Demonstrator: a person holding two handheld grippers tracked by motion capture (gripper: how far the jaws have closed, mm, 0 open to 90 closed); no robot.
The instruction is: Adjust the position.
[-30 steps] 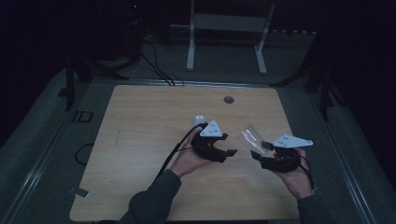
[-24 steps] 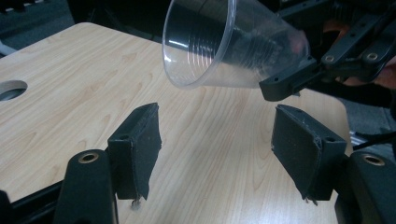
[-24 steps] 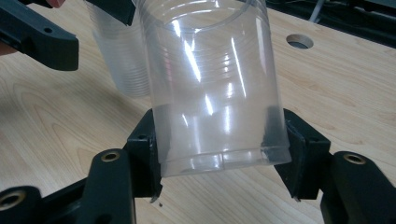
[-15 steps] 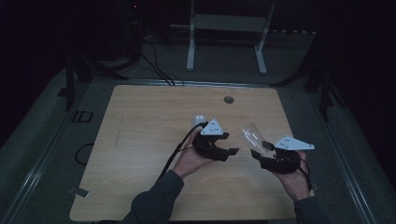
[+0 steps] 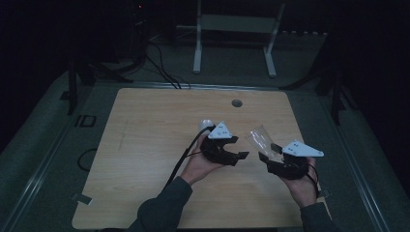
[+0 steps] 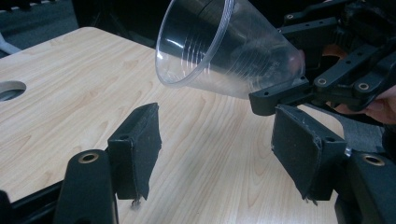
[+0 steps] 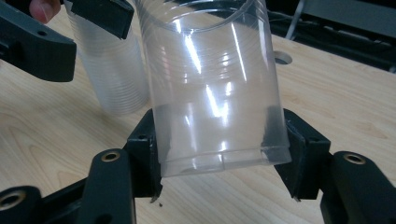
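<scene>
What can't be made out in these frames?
High view: pale object behind left tool, partly hidden by its plate, too small to identify.
Right gripper view: ribbed cup, top hidden by left tool; one or a stack, unclear.
Right gripper view: clear cup, rim cut by top edge.

Lighting: I see a dim, murky high view.
Gripper views brighter; white glare streaks on the clear cup (image 7: 210,88).

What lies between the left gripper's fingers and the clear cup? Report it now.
Only bare wooden table, seen in the left gripper view, separates the left gripper from the tilted clear cup.
</scene>
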